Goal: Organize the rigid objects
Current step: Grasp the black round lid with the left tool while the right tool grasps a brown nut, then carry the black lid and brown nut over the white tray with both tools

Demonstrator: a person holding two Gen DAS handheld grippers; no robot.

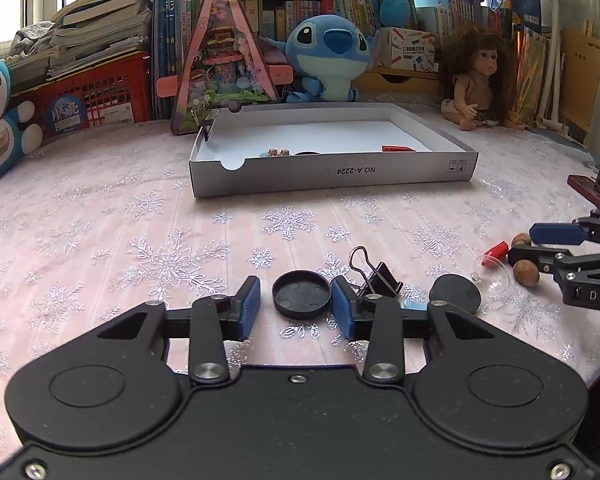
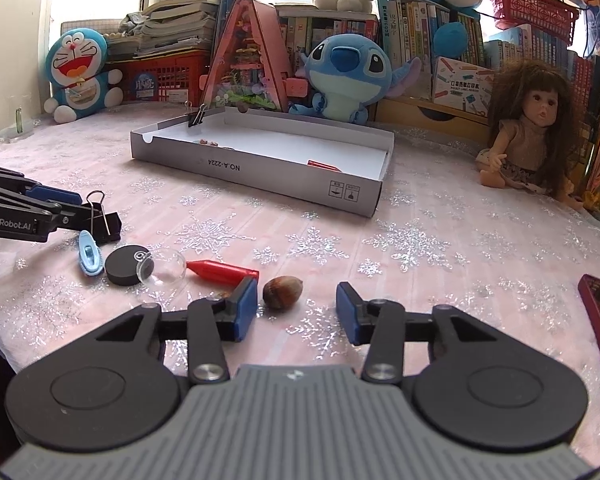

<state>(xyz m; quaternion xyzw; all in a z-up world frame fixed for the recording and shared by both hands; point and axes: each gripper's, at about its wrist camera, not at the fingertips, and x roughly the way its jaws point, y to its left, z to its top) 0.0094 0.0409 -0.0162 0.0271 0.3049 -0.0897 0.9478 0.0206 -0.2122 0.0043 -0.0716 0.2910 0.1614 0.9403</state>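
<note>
Left tool (image 1: 292, 306) pads sit either side of the black round cap (image 1: 302, 294) on the snowflake worktop (image 1: 140, 240); right pad touches its rim, left pad just clear. Right tool (image 2: 296, 310) jaws apart, hazelnut (image 2: 283, 293) between them beside the left pad, unclamped. Further out: binder clip (image 1: 376, 276), black disc (image 2: 126, 266), red crayon (image 2: 220, 272). Beyond, white box (image 1: 332, 176) with small parts inside.
</note>
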